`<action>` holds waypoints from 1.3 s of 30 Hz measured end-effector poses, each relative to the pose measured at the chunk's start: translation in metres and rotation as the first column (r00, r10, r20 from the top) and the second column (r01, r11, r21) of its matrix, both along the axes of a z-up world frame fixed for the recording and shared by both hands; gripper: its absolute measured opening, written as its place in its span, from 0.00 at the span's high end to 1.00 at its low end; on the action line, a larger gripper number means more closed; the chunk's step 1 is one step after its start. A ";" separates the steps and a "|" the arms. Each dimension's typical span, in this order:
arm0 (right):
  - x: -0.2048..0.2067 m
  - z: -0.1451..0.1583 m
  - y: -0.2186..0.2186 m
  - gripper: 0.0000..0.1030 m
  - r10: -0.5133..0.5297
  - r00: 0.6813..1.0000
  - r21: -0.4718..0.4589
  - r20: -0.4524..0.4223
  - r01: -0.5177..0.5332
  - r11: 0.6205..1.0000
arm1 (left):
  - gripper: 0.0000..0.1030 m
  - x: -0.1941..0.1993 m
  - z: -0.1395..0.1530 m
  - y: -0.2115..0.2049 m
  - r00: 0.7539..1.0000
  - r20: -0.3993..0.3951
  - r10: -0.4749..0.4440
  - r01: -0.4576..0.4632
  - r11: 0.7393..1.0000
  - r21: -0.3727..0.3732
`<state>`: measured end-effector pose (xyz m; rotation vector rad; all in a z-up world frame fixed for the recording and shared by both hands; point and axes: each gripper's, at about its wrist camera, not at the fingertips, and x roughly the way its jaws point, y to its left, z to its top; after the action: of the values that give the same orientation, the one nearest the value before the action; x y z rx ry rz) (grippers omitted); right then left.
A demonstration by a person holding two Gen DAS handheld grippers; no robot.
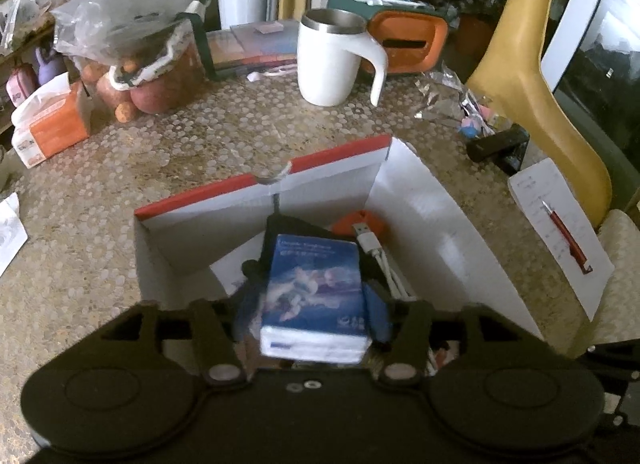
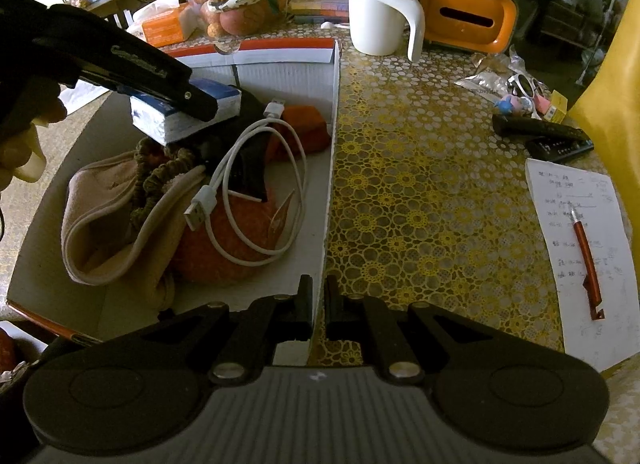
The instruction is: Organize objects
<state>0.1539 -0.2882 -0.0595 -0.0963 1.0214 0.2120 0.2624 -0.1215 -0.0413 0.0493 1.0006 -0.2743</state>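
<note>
From the left wrist camera we look steeply down into an open white cardboard box (image 1: 420, 224) with a red-edged flap, standing on a table (image 1: 200, 152) covered in a lace-patterned cloth. The left gripper (image 1: 312, 316) hangs over the box with a blue tissue pack (image 1: 316, 296) between its black fingers. The jaws stand apart, and we cannot see the pads pressing on the pack, which looks blurred. The print on the pack is too soft to read. Behind it lie a white USB cable (image 1: 372, 248) and something orange. Beyond the box stand a white mug (image 1: 332, 60) with a steel rim and a curved handle, an orange tissue box (image 1: 52, 124) and a bag of fruit (image 1: 132, 64).

From the right wrist camera, the right gripper (image 2: 319, 304) points steeply down, its jaws together on the thin right wall of the box (image 2: 330, 168), one finger inside and one outside. The left gripper (image 2: 188, 100) reaches in from the upper left, a hand (image 2: 24, 144) behind it, with the tissue pack (image 2: 168, 120) under its finger, above the box's contents. Inside we see the coiled cable (image 2: 256, 192), a beige knitted cloth (image 2: 120, 224), an orange fuzzy ball (image 2: 224, 256) and a brown scrunchie (image 2: 156, 172). To the right, on the table (image 2: 420, 184), a red pen (image 2: 586, 260) lies on a handwritten sheet (image 2: 588, 264) that we cannot read, near a black remote (image 2: 552, 136).
</note>
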 end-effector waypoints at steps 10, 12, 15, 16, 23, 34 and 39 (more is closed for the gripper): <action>-0.004 0.005 0.002 0.95 -0.001 1.000 -0.024 0.015 0.001 1.000 | 0.26 -0.022 0.022 0.018 0.998 0.058 0.018 -0.016 0.999 -0.040; -0.005 0.008 0.002 0.95 -0.001 1.000 -0.027 0.020 0.002 1.000 | 0.24 -0.028 0.026 0.022 0.998 0.065 0.019 -0.016 0.999 -0.048; -0.007 0.012 0.002 0.95 -0.005 1.000 -0.030 0.030 0.006 1.000 | 0.24 -0.039 0.031 0.027 0.997 0.078 0.023 -0.018 0.998 -0.053; -0.008 0.013 0.001 0.95 -0.007 0.999 -0.032 0.037 0.009 0.999 | 0.24 -0.043 0.034 0.029 0.996 0.083 0.025 -0.021 0.998 -0.053; -0.015 0.037 -0.002 0.95 -0.013 0.995 -0.026 0.098 0.016 1.000 | 0.21 -0.073 0.049 0.036 0.990 0.134 0.037 -0.030 0.998 -0.055; -0.052 0.081 -0.004 0.95 -0.005 0.970 0.053 0.243 -0.008 0.999 | 0.11 -0.128 0.061 0.038 0.973 0.227 0.048 -0.043 0.999 -0.025; -0.076 0.094 -0.001 0.95 0.015 0.948 0.091 0.319 -0.047 0.995 | 0.03 -0.153 0.067 0.040 0.957 0.286 0.044 -0.043 0.999 -0.009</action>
<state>0.0779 -0.2892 0.0347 -0.0558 0.6867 0.2653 0.1097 -0.0814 0.0256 0.0625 0.7115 -0.2207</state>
